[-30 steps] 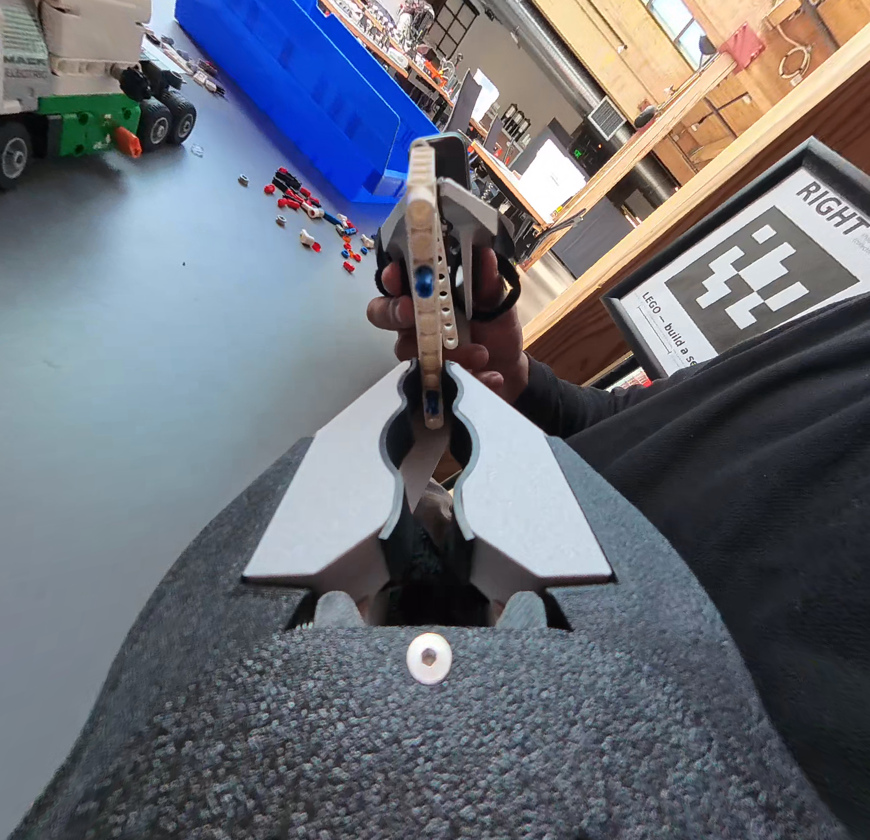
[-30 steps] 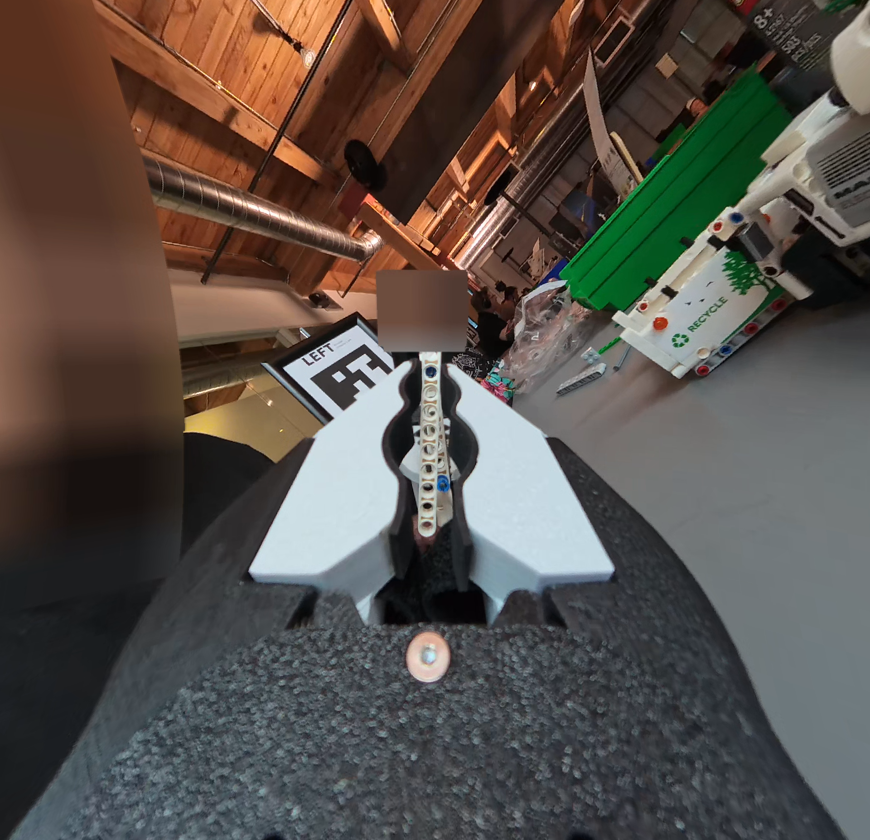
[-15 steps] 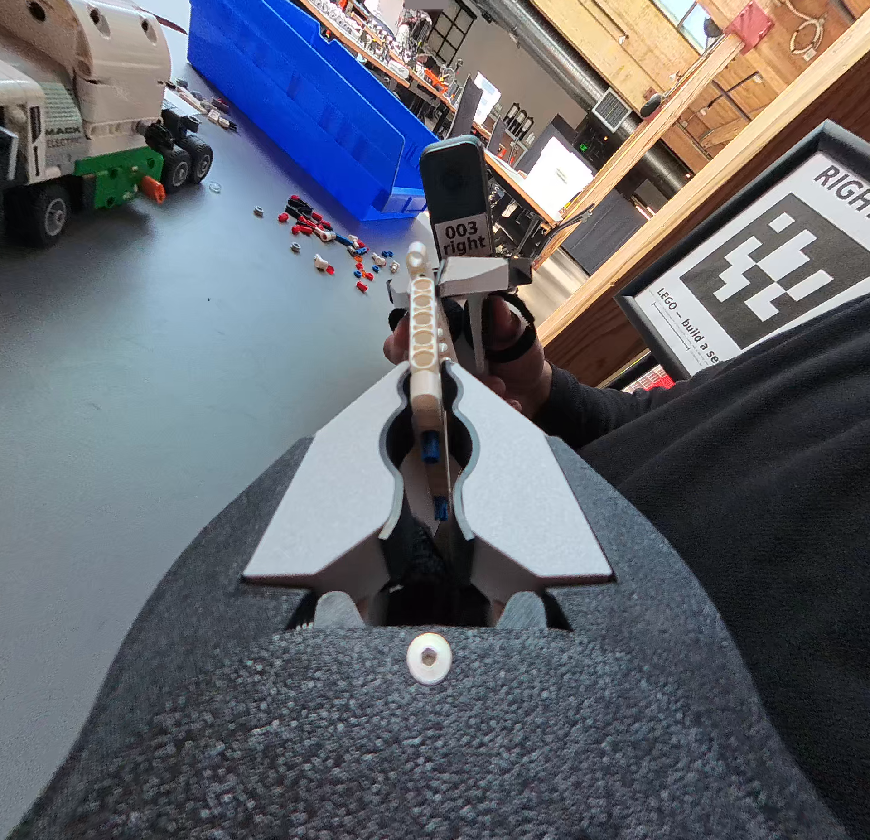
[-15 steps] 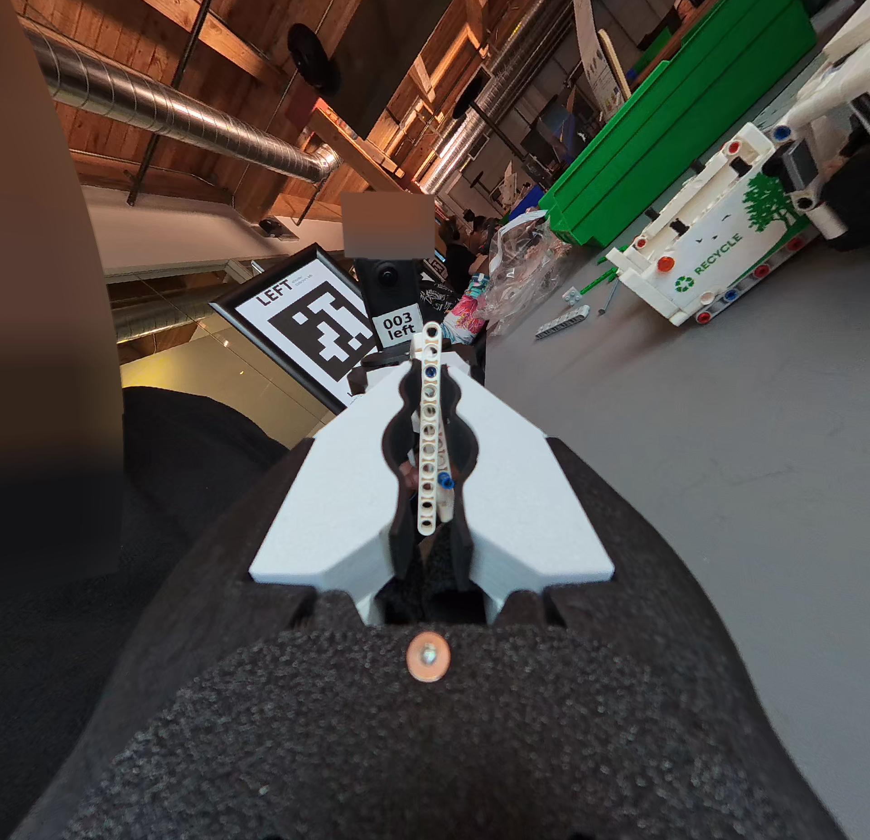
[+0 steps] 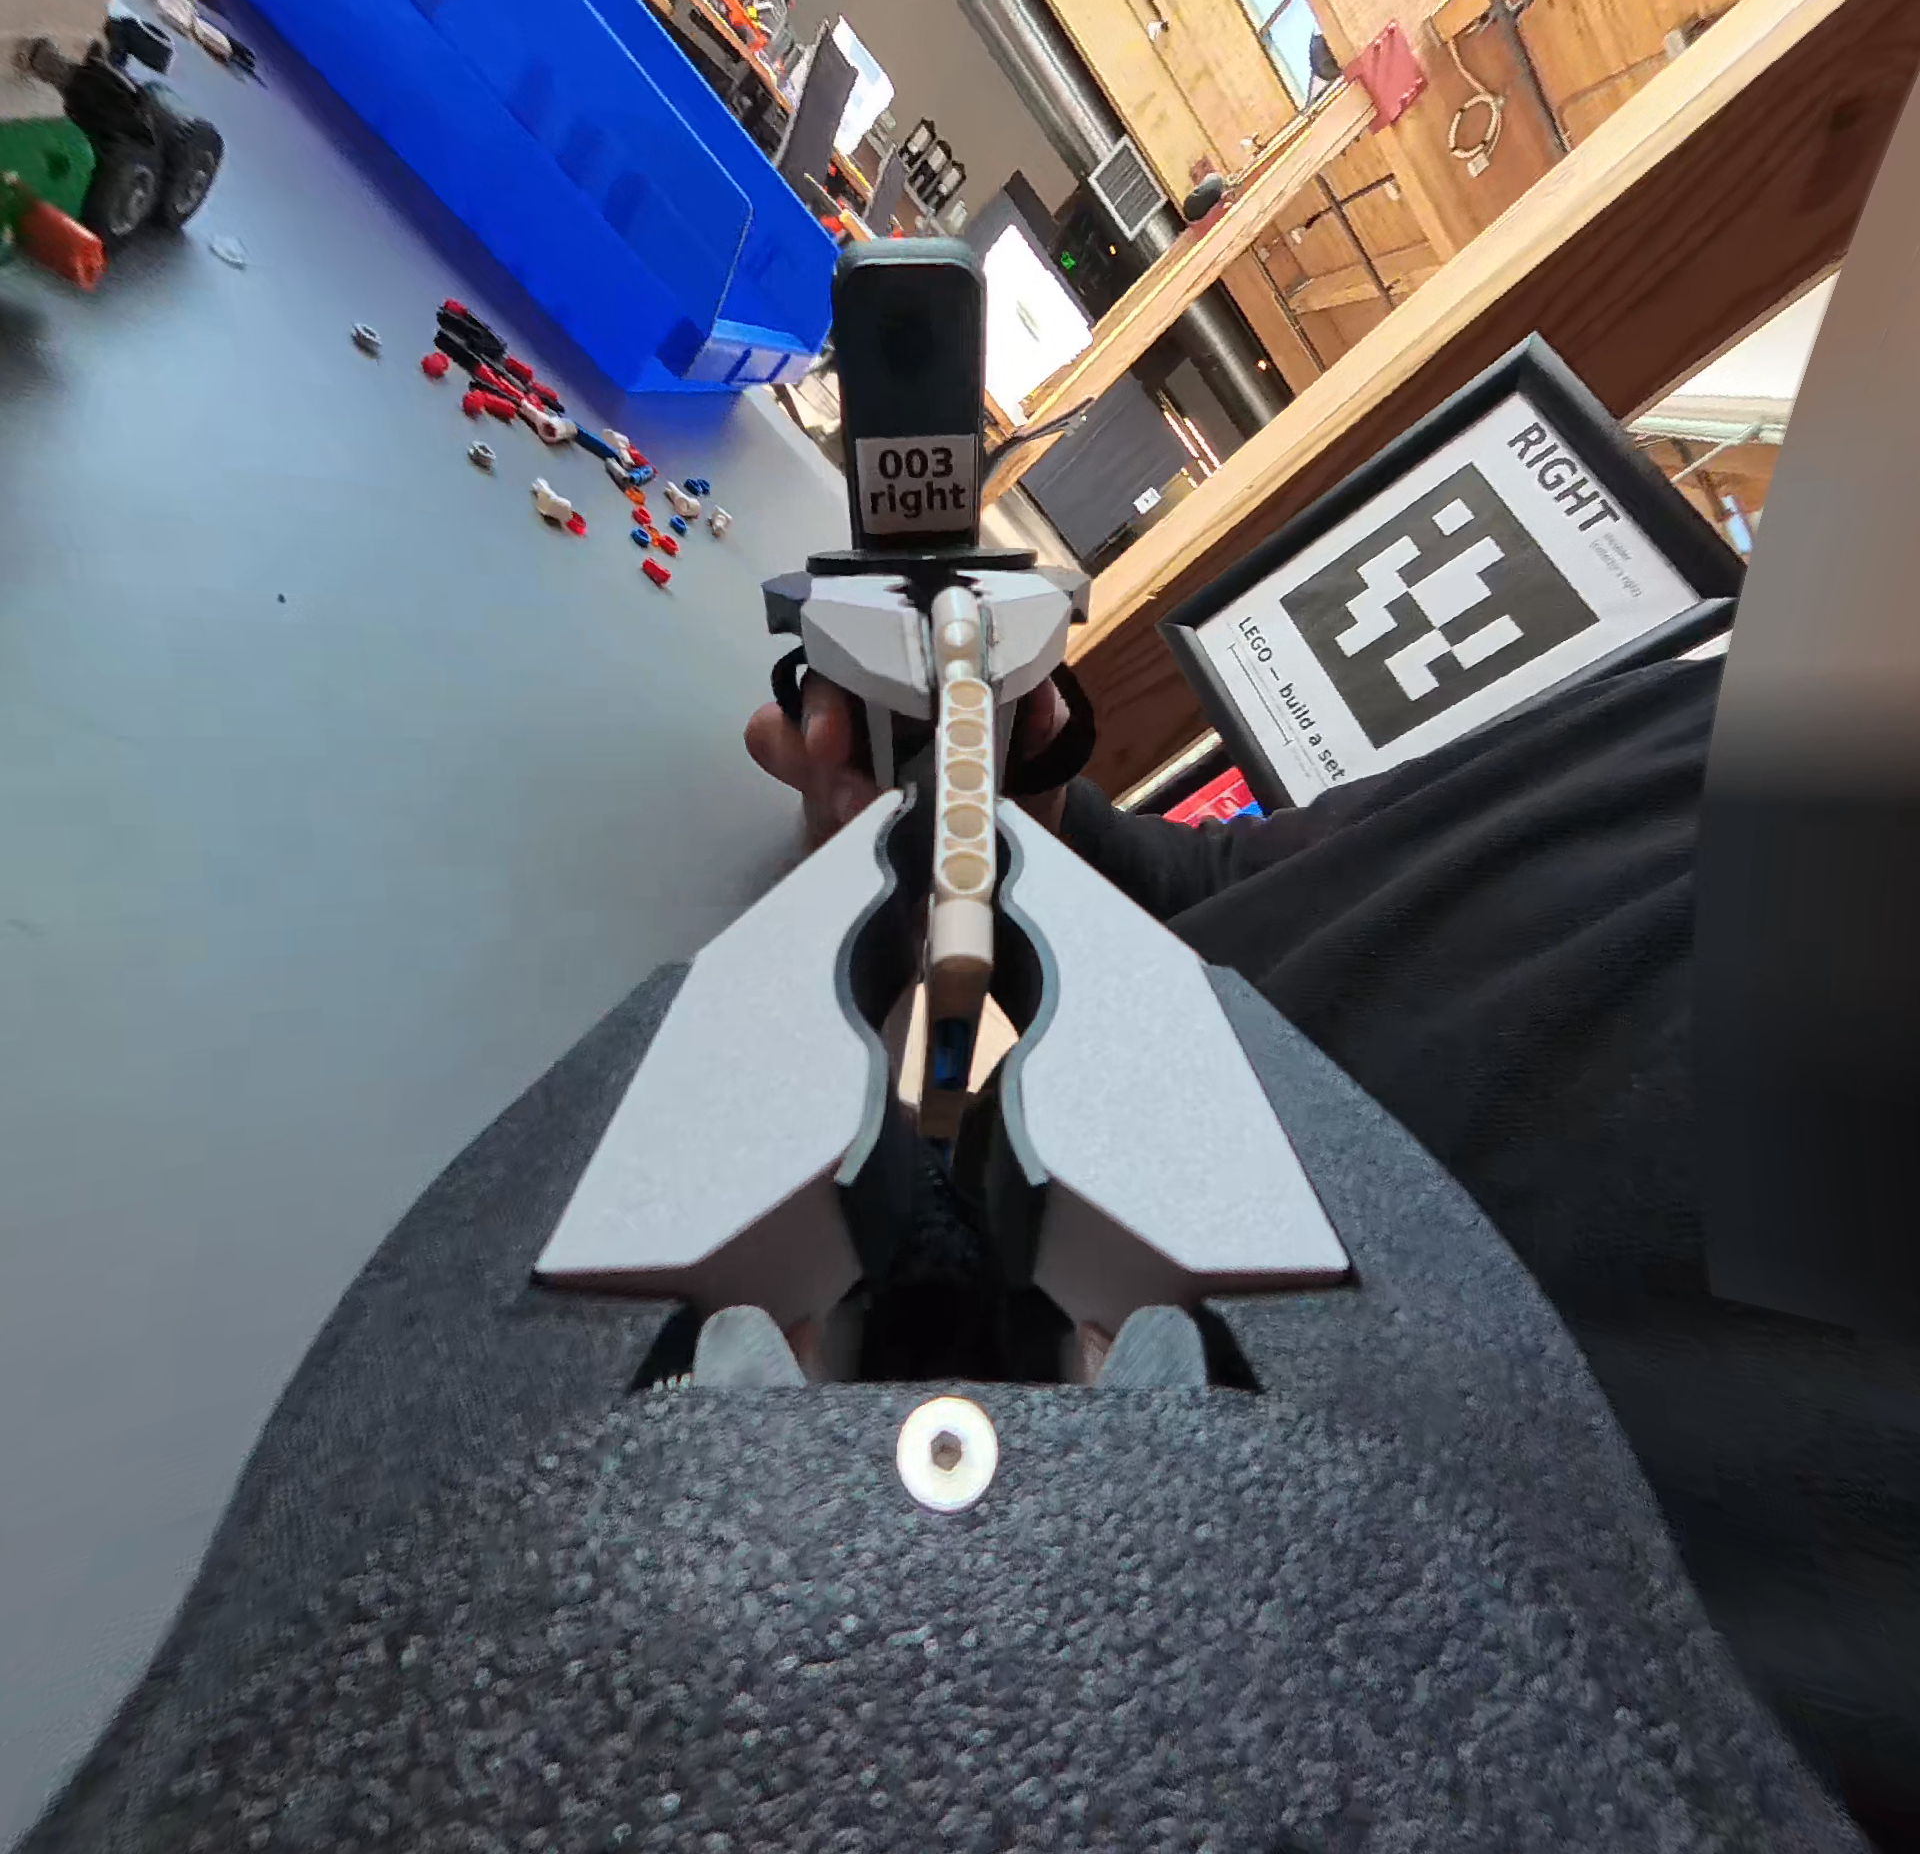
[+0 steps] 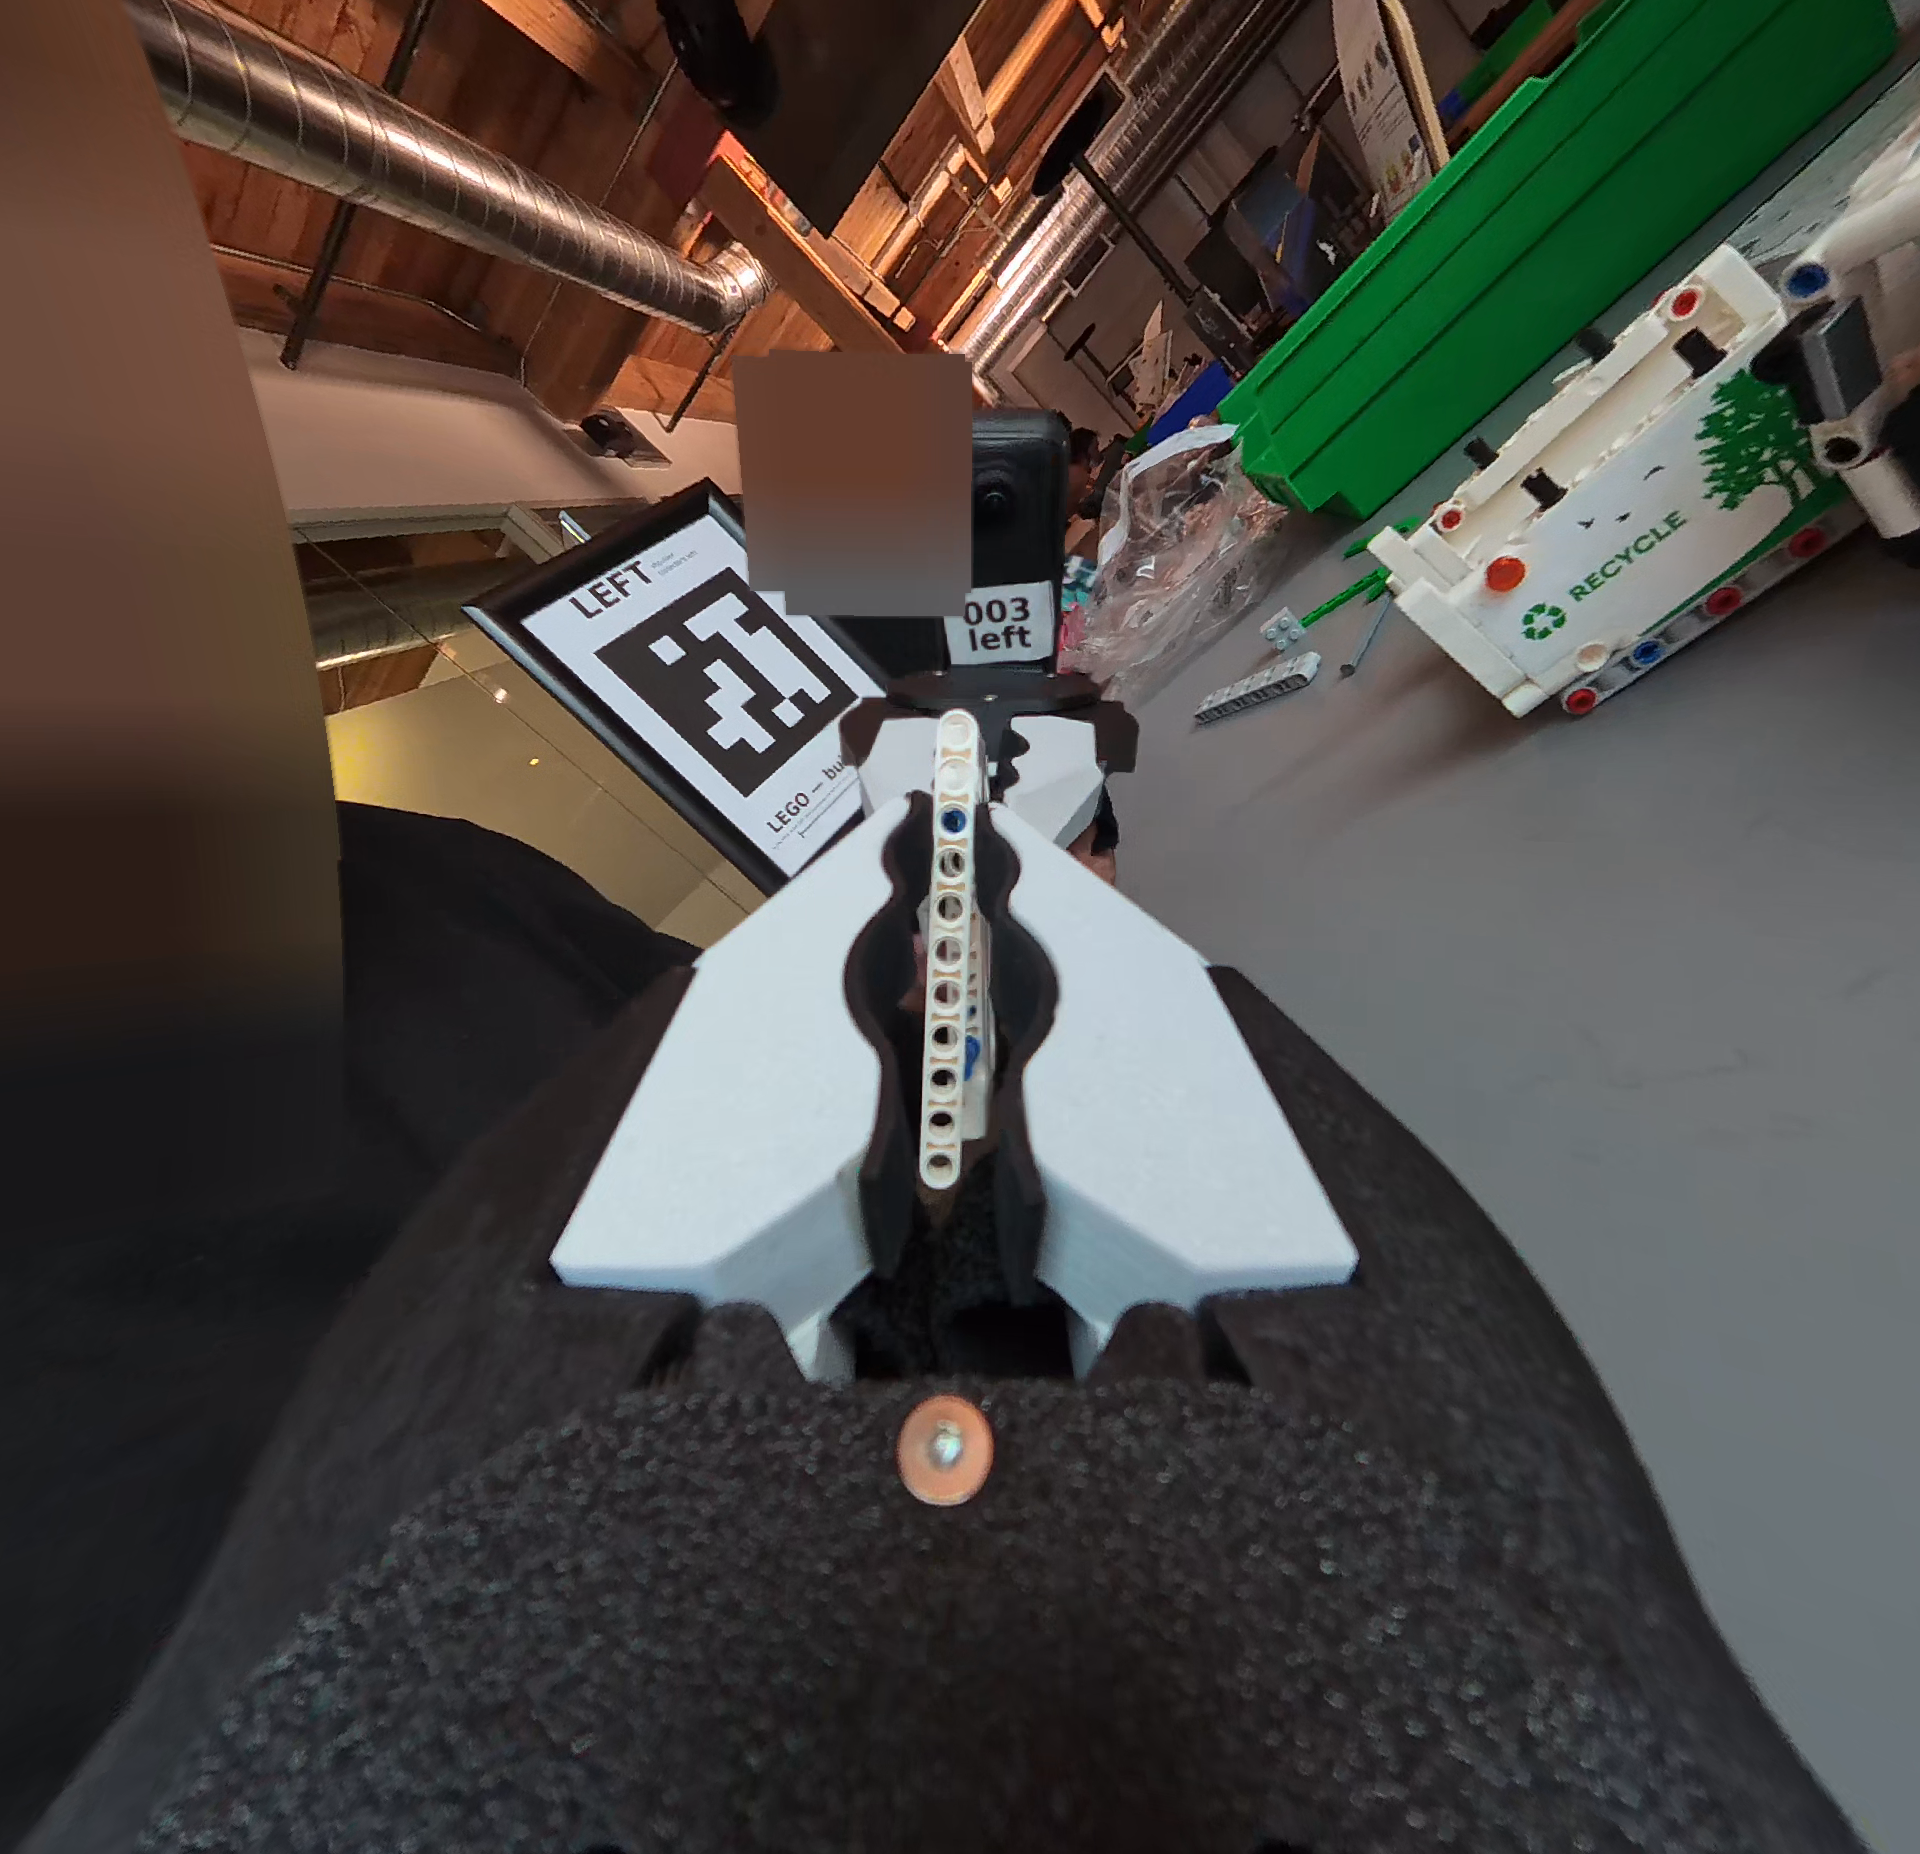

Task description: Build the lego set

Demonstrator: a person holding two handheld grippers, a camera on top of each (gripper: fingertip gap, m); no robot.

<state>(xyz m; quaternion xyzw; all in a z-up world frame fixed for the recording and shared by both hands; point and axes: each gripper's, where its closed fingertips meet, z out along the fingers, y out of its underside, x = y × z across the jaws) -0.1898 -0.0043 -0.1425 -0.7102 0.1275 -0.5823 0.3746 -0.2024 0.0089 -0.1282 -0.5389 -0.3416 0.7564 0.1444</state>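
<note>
A white holed beam assembly (image 5: 964, 817) with blue pins spans between my two grippers, which face each other above the grey table (image 5: 312, 765). My left gripper (image 5: 948, 817) is shut on its near end. In that view my right gripper (image 5: 935, 641) grips the far end, with a hand behind it. In the right wrist view, the beam (image 6: 948, 973) lies deep between the jaws of my right gripper (image 6: 956, 812), which is shut on it. The left gripper (image 6: 987, 765) holds the far end there.
A blue bin (image 5: 540, 142), scattered small red and blue parts (image 5: 561, 443) and truck wheels (image 5: 135, 173) lie to the left. A green bin (image 6: 1558, 246), white truck body (image 6: 1621, 547), plastic bag (image 6: 1174, 557) and grey beam (image 6: 1257, 687) show in the right wrist view. Framed marker signs (image 5: 1455, 599) (image 6: 707, 682) stand nearby. Both grippers' tips are close together, under 4 cm apart.
Both grippers have tilted and now face each other head on. The beam sits deeper in the left jaws than a second ago.
</note>
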